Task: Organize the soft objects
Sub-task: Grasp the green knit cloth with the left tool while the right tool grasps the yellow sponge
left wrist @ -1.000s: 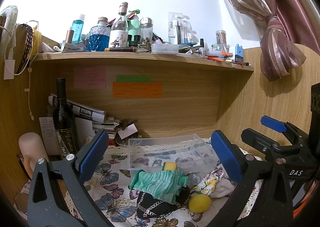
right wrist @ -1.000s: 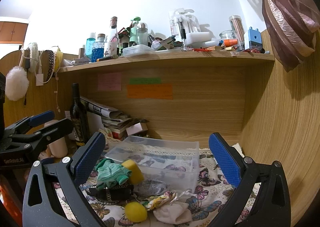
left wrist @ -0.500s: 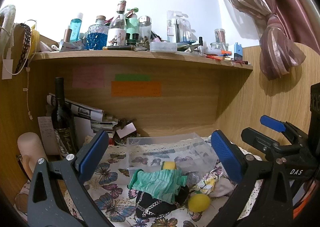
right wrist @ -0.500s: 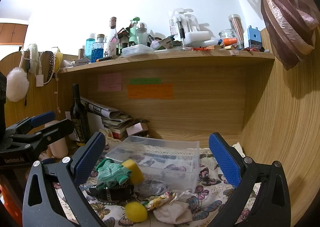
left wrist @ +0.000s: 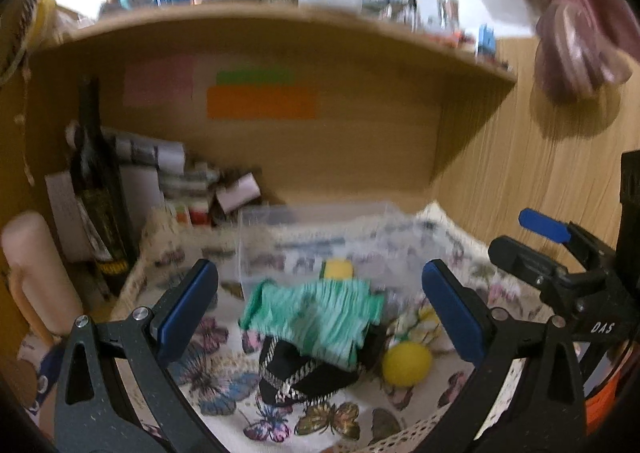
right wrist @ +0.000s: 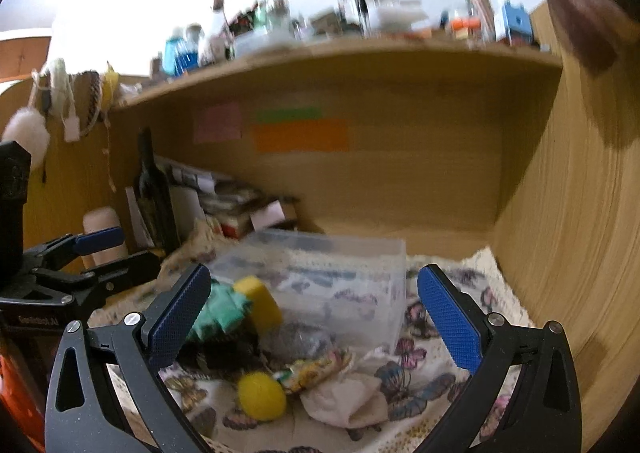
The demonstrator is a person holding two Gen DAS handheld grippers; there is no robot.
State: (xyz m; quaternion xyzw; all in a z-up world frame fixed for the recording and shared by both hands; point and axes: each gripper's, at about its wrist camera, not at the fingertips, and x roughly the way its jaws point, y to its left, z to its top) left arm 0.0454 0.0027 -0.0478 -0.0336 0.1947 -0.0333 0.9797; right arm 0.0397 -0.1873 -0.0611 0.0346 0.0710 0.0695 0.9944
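both frames are blurring a bit. left claw [left wrist: 320, 303] is gaping wide w/ nothing in it, 2 blue pads spread either side of the pile. right claw [right wrist: 313, 309] is also gaping wide & empty, its 2 blue pads framing the same heap from the other side.

soft things are lying in a loose cluster on the butterfly-print cloth [left wrist: 224, 377] covering the surface, just in front of 1 clear plastic bin [right wrist: 352, 265]. counting: 1 mint-green pleated cloth [left wrist: 316, 317] is draping over 1 black item w/ silver chain trim [left wrist: 300, 373]; 1 yellow sponge block [right wrist: 258, 301] is sitting against the bin's near wall, touching the green cloth; 1 yellow fuzzy ball [right wrist: 260, 395] is resting at the front; 1 yellow floral fabric piece [right wrist: 316, 369] is lying just beside the ball; 1 cream sock-like bundle [right wrist: 344, 397] is lying next to that. something greyish between sponge & floral piece, too blurry to name. bin is looking empty, only the cloth pattern showing thru.

1 dark wine bottle [left wrist: 98, 181] is standing upright at the left by a stack of papers. 3 sticky notes on the back panel: 1 pink [left wrist: 158, 85], 1 green [left wrist: 256, 76], 1 orange [left wrist: 262, 103]. shelf above is holding many bottles, too smeared to count.
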